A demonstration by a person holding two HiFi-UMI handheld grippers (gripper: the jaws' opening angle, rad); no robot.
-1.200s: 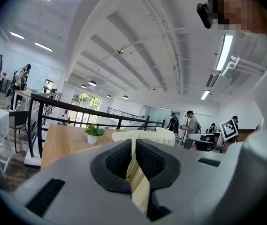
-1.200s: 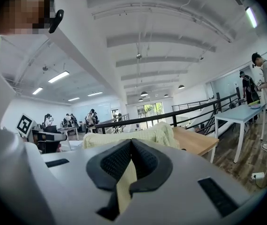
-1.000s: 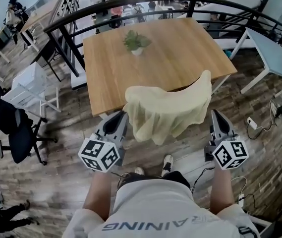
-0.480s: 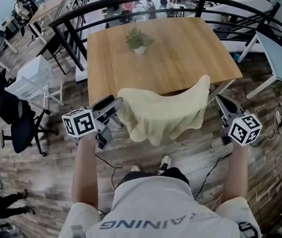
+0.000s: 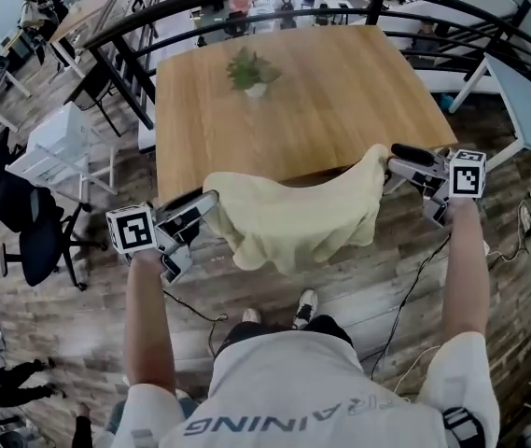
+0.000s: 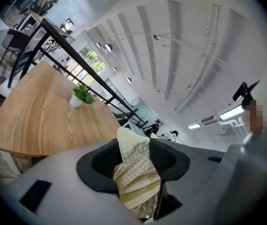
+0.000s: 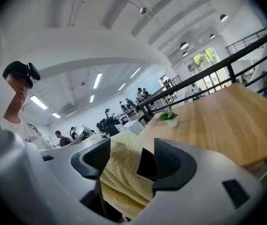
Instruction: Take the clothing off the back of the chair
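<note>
A pale yellow garment (image 5: 293, 215) hangs over a chair back in front of the wooden table (image 5: 340, 91); the chair itself is hidden beneath it. My left gripper (image 5: 207, 205) is at the garment's left end, jaws wide apart, and a fold of the fabric (image 6: 135, 172) stands between them. My right gripper (image 5: 394, 160) points in at the right end. Its jaws are opening; the fabric (image 7: 119, 172) lies against one pad, with a dark gap to the other.
A small potted plant (image 5: 249, 71) stands on the table's far side. A black railing (image 5: 125, 68) runs behind the table. A black office chair (image 5: 22, 241) and a white rack (image 5: 60, 152) are at the left. A cable (image 5: 414, 283) trails on the wood floor.
Both grippers rose from below the garment to its two ends and turned inward toward it. Both sets of jaws went from shut to wide apart around the fabric.
</note>
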